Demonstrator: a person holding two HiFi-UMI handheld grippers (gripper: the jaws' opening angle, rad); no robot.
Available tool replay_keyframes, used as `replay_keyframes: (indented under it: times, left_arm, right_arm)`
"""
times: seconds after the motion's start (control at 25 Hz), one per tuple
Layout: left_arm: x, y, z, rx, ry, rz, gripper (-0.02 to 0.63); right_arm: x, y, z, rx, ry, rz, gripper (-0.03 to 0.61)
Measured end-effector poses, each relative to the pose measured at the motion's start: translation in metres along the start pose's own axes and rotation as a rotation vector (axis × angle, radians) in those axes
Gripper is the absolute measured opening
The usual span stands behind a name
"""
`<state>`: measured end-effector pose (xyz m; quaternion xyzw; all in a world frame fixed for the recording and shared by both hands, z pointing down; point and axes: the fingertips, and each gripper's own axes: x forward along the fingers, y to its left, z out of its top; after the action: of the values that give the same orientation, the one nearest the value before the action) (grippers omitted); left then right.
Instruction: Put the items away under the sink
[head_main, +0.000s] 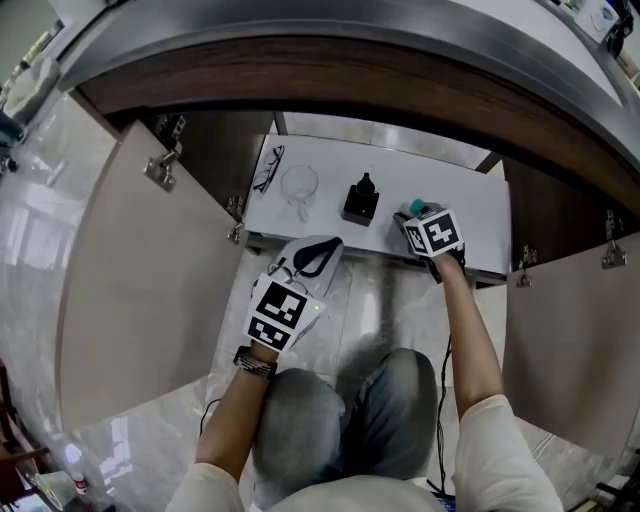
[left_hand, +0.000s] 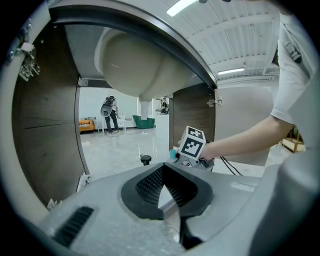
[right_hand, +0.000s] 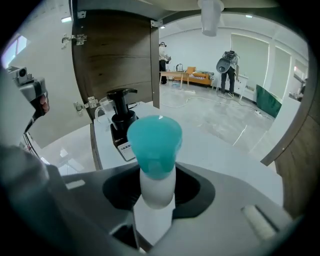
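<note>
My right gripper (head_main: 428, 232) (right_hand: 156, 186) is shut on a white bottle with a teal cap (right_hand: 154, 142). It holds the bottle upright just above the right part of the white cabinet floor (head_main: 470, 215) under the sink. A black pump bottle in a black box (head_main: 361, 200) (right_hand: 121, 125) stands to its left. Further left are a clear glass cup (head_main: 299, 186) and a pair of glasses (head_main: 268, 168). My left gripper (head_main: 312, 258) (left_hand: 163, 172) hangs in front of the cabinet's edge, shut, with nothing between its ribbed pads.
Both cabinet doors are swung open, one at the left (head_main: 130, 270) and one at the right (head_main: 575, 340). The sink basin (left_hand: 135, 65) and its drain pipe (right_hand: 210, 17) hang over the cabinet floor. The person's knees (head_main: 340, 430) are right in front.
</note>
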<state>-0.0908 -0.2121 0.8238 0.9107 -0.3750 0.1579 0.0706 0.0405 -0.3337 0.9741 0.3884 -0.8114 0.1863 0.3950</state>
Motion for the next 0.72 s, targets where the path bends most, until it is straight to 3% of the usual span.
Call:
replay_keyframes:
  times: [0.4,0.72]
  left_arm:
    - [-0.002,-0.008,0.0,0.001,-0.002,-0.014,-0.003]
    - [0.0,-0.021,0.003,0.027,0.008,-0.024,-0.003]
  right_arm:
    - [0.008,-0.001,0.0,0.004,-0.024,-0.007,0.153]
    - [0.0,-0.001,-0.006,0.003,-0.046,0.006,0.222]
